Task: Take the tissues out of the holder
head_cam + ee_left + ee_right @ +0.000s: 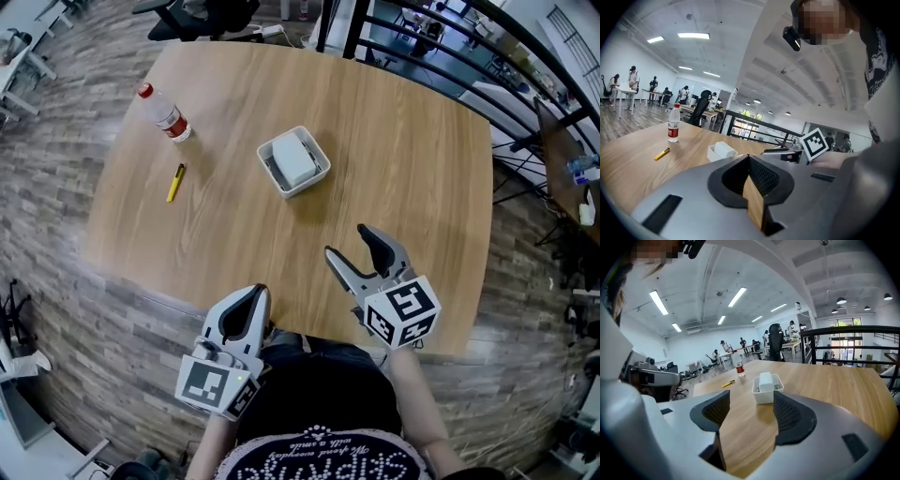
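Note:
A white square holder (pixel 293 161) stands near the middle of the wooden table (pixel 412 169), with a white tissue pack (pixel 295 161) lying inside it. My right gripper (pixel 354 243) is over the table's near part, a short way in front of the holder, jaws open and empty. The right gripper view looks straight at the holder (pixel 767 389) and the tissue pack (pixel 765 379) between the spread jaws. My left gripper (pixel 247 309) hovers at the table's near edge, jaws shut with nothing in them. From the left gripper view, the holder (pixel 721 152) sits farther off.
A plastic water bottle (pixel 164 112) with a red cap and label stands at the table's far left. A yellow pen (pixel 175 183) lies nearer, to the left of the holder. Black railings (pixel 441 56) run beyond the far right edge. Office chairs and people stand in the background.

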Motion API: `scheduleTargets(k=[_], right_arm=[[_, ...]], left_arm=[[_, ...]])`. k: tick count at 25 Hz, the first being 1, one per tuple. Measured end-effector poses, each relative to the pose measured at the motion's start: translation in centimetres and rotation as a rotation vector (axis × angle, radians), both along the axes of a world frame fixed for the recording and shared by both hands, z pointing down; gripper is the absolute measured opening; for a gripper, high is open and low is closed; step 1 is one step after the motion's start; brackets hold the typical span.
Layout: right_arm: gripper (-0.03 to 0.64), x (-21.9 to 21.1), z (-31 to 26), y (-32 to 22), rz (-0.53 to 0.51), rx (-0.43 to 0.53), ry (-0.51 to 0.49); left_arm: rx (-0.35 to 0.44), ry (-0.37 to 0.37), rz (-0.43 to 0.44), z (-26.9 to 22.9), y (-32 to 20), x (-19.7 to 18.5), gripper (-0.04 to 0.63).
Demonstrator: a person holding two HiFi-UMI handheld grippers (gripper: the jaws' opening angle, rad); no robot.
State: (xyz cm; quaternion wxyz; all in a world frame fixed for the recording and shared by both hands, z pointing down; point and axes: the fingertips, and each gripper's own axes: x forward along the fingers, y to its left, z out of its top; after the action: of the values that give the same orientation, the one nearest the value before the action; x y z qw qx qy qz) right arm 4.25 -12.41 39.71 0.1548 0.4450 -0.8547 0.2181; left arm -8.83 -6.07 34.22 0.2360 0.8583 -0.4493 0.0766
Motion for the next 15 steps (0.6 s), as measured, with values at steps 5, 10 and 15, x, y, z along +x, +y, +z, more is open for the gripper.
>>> scheduleTargets(k=[5, 10, 15], right_arm=[[0.276, -1.5, 1.0, -4.7, -0.041, 0.014, 0.047], [0.284, -2.3, 3.2, -7.8, -0.047, -0.040, 0.083], [0.295, -3.1, 5.1, -11.0, -0.053, -0.092, 0.104]], left_arm=[[-0.017, 0.008, -0.045, 0.3, -0.4, -0.4, 0.005], [-0.018, -0.005, -0.081, 0.9, -0.9, -1.1, 0.005], [-0.039, -0.006, -0.101, 1.4, -1.4, -1.3, 0.006]])
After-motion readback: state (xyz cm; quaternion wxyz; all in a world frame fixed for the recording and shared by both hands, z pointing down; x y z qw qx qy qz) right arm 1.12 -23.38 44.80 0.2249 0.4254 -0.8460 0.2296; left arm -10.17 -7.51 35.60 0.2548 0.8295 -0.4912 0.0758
